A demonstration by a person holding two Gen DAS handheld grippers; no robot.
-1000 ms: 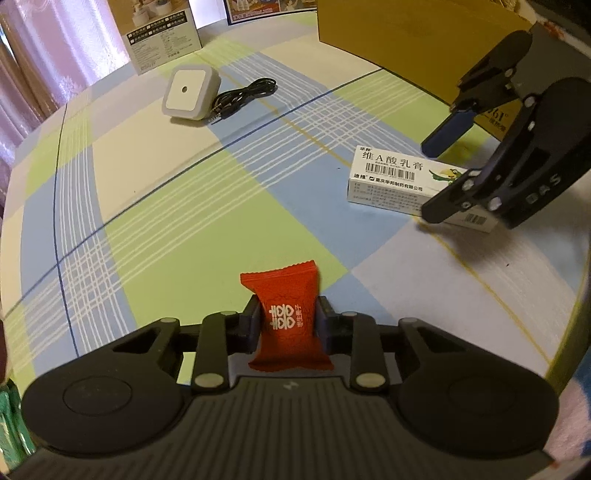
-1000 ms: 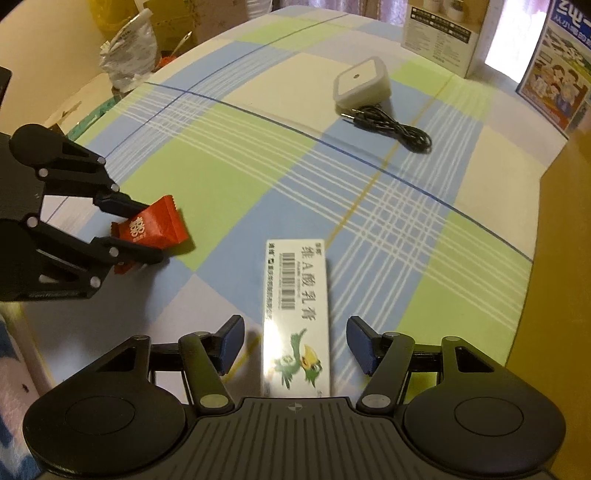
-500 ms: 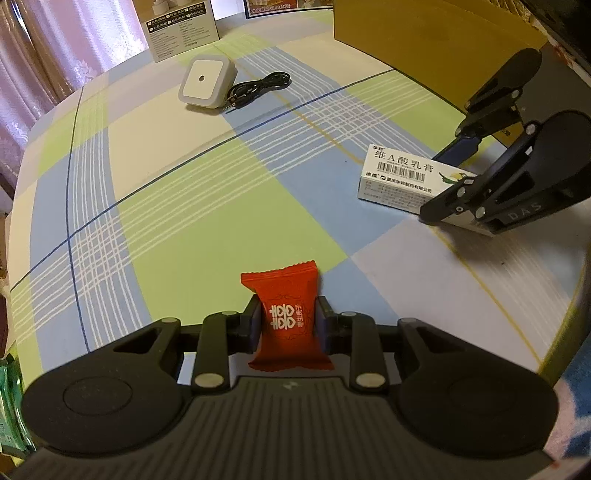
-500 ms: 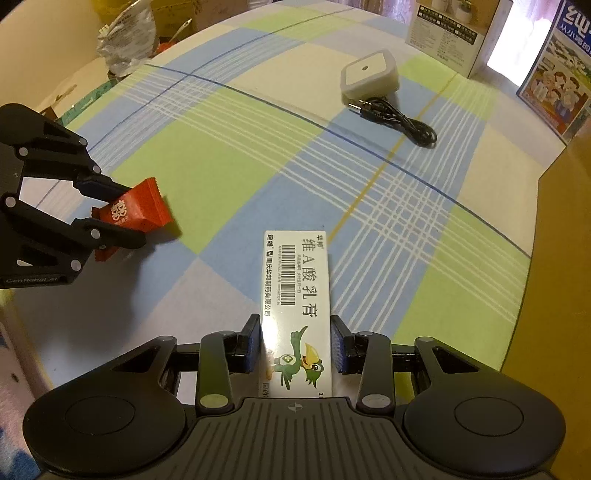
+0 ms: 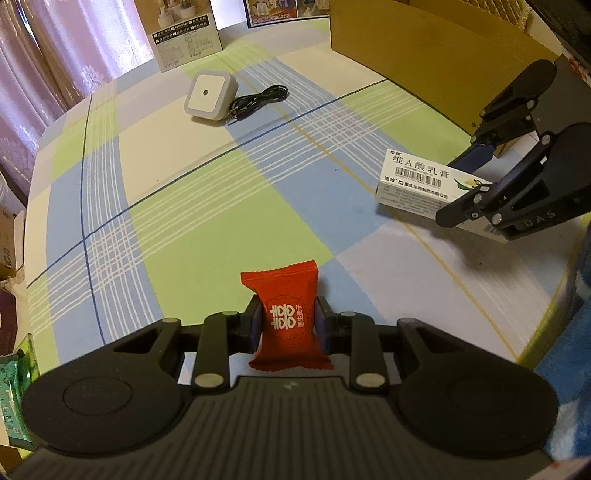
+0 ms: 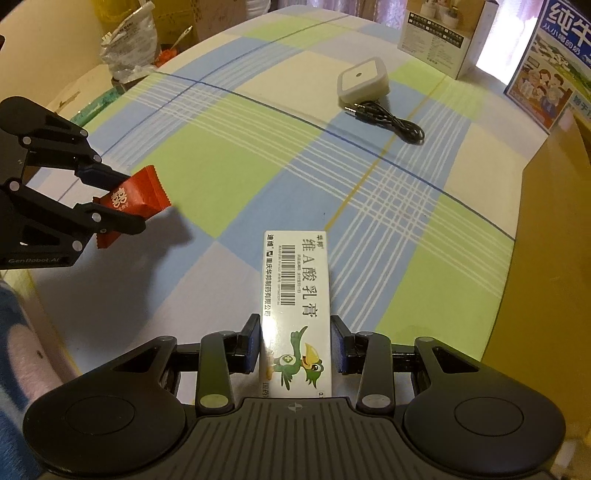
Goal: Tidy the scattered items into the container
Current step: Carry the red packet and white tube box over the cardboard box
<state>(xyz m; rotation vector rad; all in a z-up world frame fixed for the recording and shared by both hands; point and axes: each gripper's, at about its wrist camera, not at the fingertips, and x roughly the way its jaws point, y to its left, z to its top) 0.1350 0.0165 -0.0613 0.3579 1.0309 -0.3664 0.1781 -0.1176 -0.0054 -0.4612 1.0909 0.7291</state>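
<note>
**Two things held, now to the box**

My left gripper (image 5: 288,325) is clenched on the red candy packet (image 5: 286,315), and the packet looks lifted a little off the cloth. My right gripper (image 6: 295,345) is grasping the white medicine carton (image 6: 295,295) by its long sides. Its far end looks raised too, with a shadow under it in the left view.

The container, I think, is the brown cardboard box (image 5: 424,51) along the far right edge of the table (image 5: 184,229). Both things in my grippers sit near the front edge, the candy toward the front left, the carton toward the front right, close to the box wall.

To do this well, I should keep both grips tight and lift high enough to clear the tall box wall. The carton is long and held near one end, so it may tip; I would move it slowly. The candy packet is soft and slippery, so no shaking. I would take the carton in first, because it is nearer, and keep the two grippers apart.

A small white square gadget (image 5: 210,96) and a black cable (image 5: 260,99) wait near the far edge, just beside each other.

The table wears a checked cloth of blue, green and cream. Pink curtains (image 5: 55,55) hang behind, and printed boxes (image 5: 186,33) stand at the far edge.
</note>
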